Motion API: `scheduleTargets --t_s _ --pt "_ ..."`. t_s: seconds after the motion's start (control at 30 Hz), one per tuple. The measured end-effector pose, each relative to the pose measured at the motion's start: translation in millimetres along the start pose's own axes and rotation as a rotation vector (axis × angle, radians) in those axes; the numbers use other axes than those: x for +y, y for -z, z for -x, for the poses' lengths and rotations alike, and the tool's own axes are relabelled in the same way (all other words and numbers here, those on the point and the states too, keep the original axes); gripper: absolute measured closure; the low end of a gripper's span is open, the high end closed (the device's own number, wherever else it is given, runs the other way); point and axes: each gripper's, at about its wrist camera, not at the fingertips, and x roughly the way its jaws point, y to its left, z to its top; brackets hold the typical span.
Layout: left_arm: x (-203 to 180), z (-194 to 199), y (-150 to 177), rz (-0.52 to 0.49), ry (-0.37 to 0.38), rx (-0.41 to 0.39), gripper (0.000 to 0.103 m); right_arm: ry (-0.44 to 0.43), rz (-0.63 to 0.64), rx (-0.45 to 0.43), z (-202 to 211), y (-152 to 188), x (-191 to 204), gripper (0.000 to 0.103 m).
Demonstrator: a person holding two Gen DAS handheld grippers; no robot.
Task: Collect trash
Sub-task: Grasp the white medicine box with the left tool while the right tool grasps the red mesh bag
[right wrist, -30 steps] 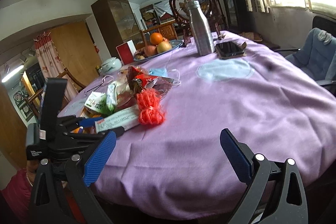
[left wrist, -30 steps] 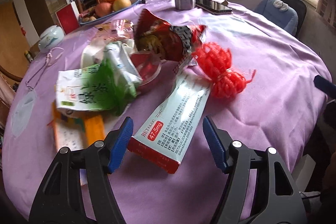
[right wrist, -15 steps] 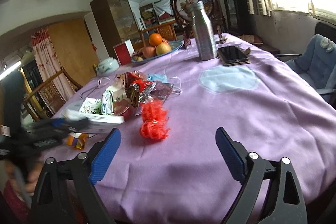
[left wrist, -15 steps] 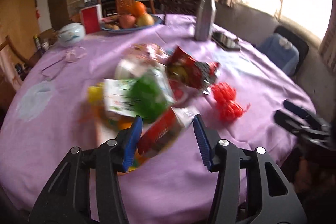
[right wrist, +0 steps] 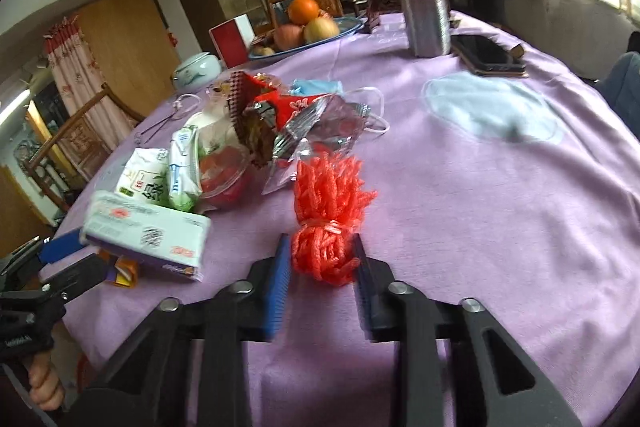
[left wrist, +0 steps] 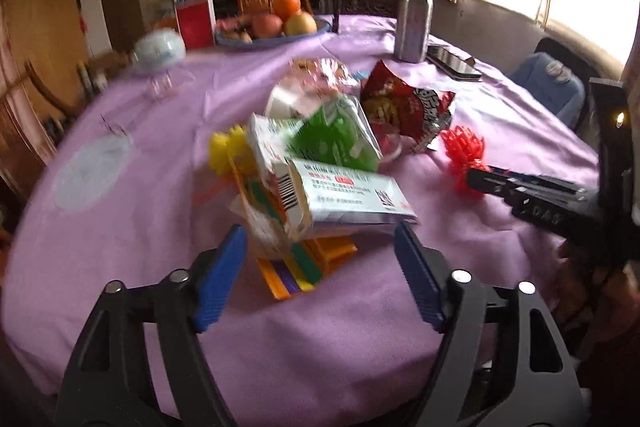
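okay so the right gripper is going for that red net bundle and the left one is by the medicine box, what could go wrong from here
The right gripper is closing around only the near end of the red mesh net; soft, stringy mesh could slip out or snag on the pads.

The left gripper is opening with the medicine box perched tilted on the trash pile; it may slide or tumble off.

The wrapper pile sits right beside the net, so dragging it might pull the red snack bag along.
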Motion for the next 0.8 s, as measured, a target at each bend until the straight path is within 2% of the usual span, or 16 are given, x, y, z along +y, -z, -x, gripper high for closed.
scheduleTargets --t_s 0.17,0.3,0.37,0.43,0.5,0.63,0.73,0.8 --pt "-12 12 -4 -0.136 -0.078 -0.082 0.013 -0.004 -0.010 -0.043 19 0 -12 0.076" --pt "-45 8 -11 -0.394 -0.072 -0.105 0.008 -0.030 -0.049 -0.050 28 3 -27 0.075" --pt "-54 -1 -17 -0.478 -0.076 -0.105 0.008 -0.038 -0.055 -0.051 32 5 -32 0.075" --pt "-56 -16 -26 -0.512 -0.050 -0.073 0.008 -0.046 -0.050 -0.056 35 6 -32 0.075" --pt "-56 -35 -35 -0.555 0.038 0.011 0.008 -0.061 -0.053 -0.058 37 5 -34 0.075" --pt "-58 -59 -34 -0.614 0.078 0.125 0.008 -0.093 -0.050 -0.068 41 2 -35 0.075" --pt "-55 -62 -26 -0.585 0.099 0.157 0.009 -0.108 -0.045 -0.078 42 2 -34 0.075" --pt "-48 -61 -21 -0.517 0.117 0.172 0.021 -0.116 -0.050 -0.079 41 3 -34 0.075"
